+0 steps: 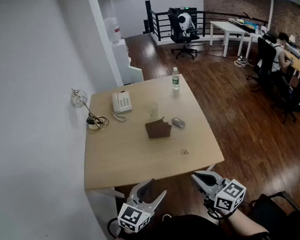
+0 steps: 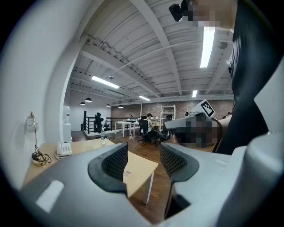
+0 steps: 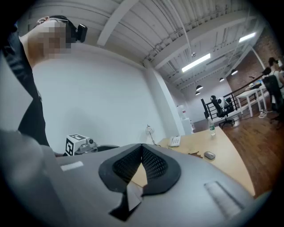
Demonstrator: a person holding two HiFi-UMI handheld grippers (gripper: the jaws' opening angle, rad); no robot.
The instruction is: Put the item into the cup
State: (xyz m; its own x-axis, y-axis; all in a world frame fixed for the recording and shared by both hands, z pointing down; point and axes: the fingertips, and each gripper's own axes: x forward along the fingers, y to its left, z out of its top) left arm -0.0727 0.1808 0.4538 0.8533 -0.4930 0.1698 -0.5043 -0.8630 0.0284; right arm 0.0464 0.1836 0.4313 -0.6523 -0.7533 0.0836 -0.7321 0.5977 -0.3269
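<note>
Cup (image 1: 153,110) only in head view

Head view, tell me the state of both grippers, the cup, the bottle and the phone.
left gripper: open, nothing between its jaws
right gripper: shut, empty
cup: upright on the table
bottle: upright
telephone: handset on its cradle

Grey left tool (image 1: 154,189), grey right tool (image 1: 197,177), black ribbed pads (image 2: 116,162), marker cubes (image 1: 133,217)
</note>
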